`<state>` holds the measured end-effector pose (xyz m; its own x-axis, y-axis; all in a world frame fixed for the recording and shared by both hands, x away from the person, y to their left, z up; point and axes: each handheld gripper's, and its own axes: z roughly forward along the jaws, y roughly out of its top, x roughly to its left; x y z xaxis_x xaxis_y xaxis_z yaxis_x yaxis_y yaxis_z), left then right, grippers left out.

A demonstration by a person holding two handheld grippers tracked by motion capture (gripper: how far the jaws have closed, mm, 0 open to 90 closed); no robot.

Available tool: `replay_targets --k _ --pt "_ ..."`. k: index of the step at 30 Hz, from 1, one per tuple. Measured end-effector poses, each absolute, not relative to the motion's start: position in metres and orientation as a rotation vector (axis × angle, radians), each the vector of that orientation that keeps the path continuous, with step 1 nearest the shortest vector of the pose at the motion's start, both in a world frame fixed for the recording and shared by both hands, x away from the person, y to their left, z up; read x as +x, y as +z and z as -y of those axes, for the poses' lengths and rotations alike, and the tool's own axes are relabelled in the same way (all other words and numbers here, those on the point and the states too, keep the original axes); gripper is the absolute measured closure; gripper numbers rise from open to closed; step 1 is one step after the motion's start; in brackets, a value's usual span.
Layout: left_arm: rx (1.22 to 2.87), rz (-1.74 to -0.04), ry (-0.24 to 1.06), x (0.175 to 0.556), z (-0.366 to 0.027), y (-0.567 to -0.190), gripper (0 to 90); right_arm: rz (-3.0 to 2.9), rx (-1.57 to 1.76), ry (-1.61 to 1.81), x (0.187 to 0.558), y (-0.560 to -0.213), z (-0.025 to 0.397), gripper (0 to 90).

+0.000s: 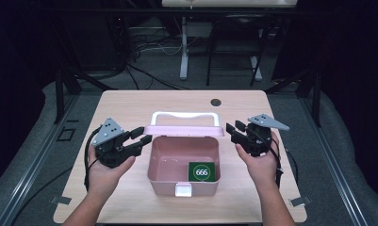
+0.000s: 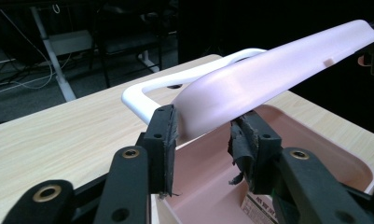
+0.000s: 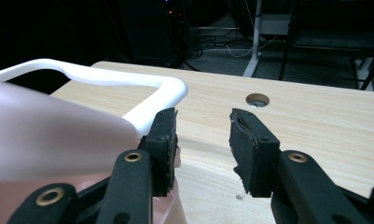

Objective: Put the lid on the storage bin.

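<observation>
A pink box stands open in the middle of the table, its lid raised at the back with a white handle on top. A green card marked 666 lies inside at the front right, and a white latch sits on the front wall. My left gripper is open at the lid's left end. In the left gripper view the lid has one corner in the gap of that gripper, apart from both pads. My right gripper is open by the lid's right end; between its pads lies bare table.
The wooden table has a round hole at the back, also seen in the right gripper view. Beyond the far edge stand a desk leg, cables and dark furniture. Bare wood lies on both sides of the box.
</observation>
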<state>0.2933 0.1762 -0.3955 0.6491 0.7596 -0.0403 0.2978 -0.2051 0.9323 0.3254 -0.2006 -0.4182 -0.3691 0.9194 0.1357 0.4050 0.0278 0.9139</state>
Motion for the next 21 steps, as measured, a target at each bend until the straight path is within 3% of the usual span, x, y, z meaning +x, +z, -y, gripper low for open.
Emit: replay_targets --k 6,13,21 --pt "1.787 -0.854 0.525 0.290 -0.177 -0.399 57.8 -1.806 1.346 1.336 0.327 -0.419 0.201 55.1" --pt "1.785 -0.848 0.512 0.285 -0.178 -0.402 58.8 -1.799 1.346 1.319 0.332 -0.424 0.201 40.8" --pt "1.794 -0.844 0.506 0.279 -0.179 -0.406 60.8 -1.800 1.365 1.311 0.335 -0.427 0.203 38.3"
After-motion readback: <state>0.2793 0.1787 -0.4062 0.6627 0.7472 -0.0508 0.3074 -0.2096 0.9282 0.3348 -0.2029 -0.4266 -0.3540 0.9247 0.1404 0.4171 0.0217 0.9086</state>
